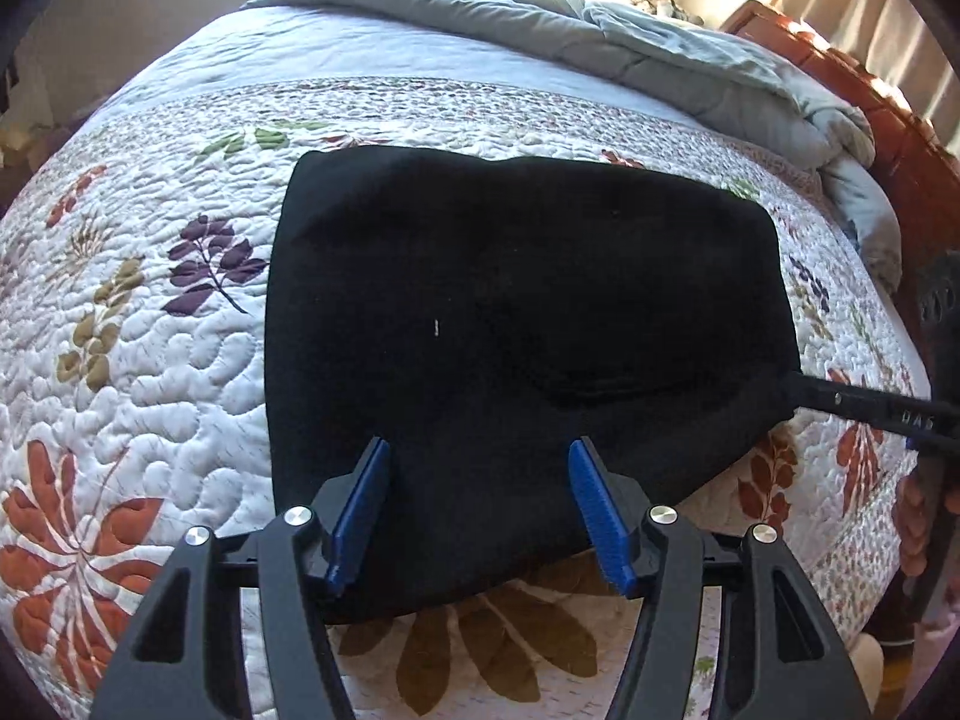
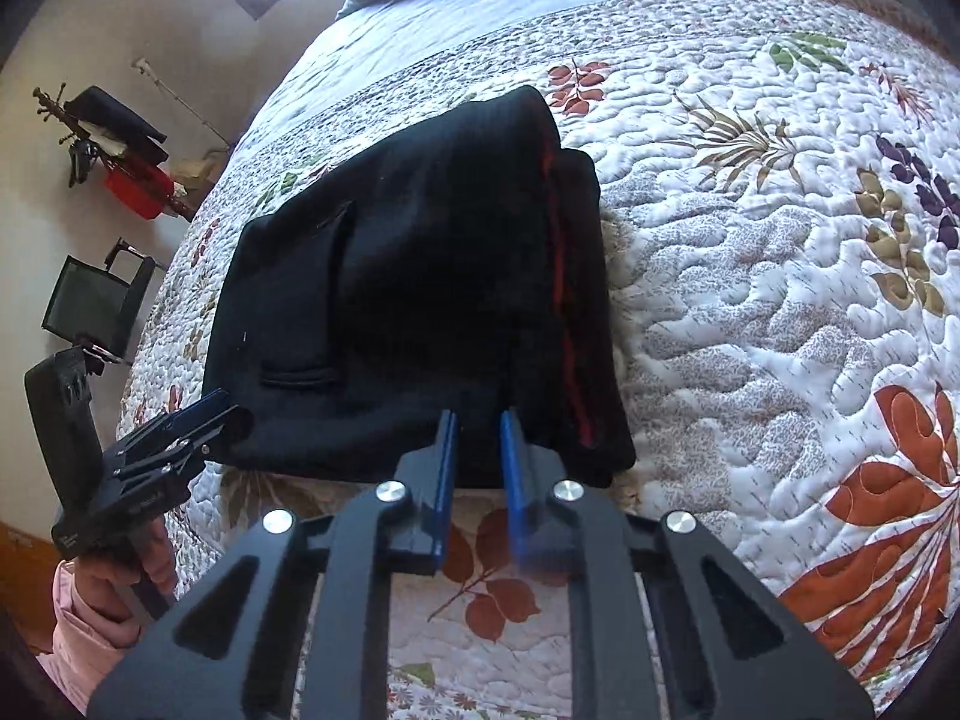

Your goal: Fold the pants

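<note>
We are holding both hand-held grippers at the near edge of the folded pants (image 1: 516,312): left hand-held gripper (image 1: 480,468) released wide, right hand-held gripper (image 2: 477,438) partly parted, gripping nothing.

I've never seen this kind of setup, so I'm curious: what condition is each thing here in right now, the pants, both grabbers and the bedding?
pants: folded into a compact stack, lying flat on the quilt
left gripper: jaws wide open over the stack's near edge, holding nothing
right gripper: jaws slightly apart at the stack's near edge, not clamped
quilt: spread flat
comforter: bunched at the bed's far end
</note>
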A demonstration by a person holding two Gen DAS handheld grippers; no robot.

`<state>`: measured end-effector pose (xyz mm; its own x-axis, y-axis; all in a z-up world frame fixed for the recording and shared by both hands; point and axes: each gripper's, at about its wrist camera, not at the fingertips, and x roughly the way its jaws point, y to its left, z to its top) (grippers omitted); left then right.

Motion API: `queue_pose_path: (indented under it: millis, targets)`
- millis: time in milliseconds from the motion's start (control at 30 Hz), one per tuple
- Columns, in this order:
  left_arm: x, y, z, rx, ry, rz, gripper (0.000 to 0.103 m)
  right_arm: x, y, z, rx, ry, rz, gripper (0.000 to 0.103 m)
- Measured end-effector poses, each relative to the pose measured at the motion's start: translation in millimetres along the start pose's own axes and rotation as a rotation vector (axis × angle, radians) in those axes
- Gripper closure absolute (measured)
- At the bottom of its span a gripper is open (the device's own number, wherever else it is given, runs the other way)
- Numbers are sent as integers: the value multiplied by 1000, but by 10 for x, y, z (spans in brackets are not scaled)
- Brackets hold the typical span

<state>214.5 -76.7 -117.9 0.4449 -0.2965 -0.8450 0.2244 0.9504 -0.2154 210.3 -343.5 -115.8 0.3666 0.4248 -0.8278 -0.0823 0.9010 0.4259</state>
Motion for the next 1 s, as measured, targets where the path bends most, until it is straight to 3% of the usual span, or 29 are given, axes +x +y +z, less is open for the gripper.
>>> queue_pose_path:
  millis: [100, 167, 233, 300, 433, 500, 567, 1000]
  targets:
    - [-51, -19, -4, -3, -7, 10, 41, -26, 66, -52, -32, -26, -30, 89]
    - [-133, -48, -20, 4, -1, 33, 40, -126, 128, -90, -33, -51, -26, 82]
    - [-227, -86, -55, 7, -3, 58, 24, -236, 160, -147, -17, -68, -32, 72]
    - [-327, -111, -77, 2, -16, 92, 18, -343, 226, -223, -31, -92, -83, 51]
    - [-465, -134, -165, -9, -15, 112, 17, -444, 343, -425, -49, -89, -168, 40]
    - [-502, -146, -214, -9, -11, 118, 16, -501, 368, -514, -40, -95, -189, 22]
    - [-537, -151, -265, -8, -6, 137, 13, -563, 406, -586, -36, -109, -193, 13]
    - [-958, -200, -531, -35, -18, 141, 11, -706, 679, -782, -63, -99, -287, 6]
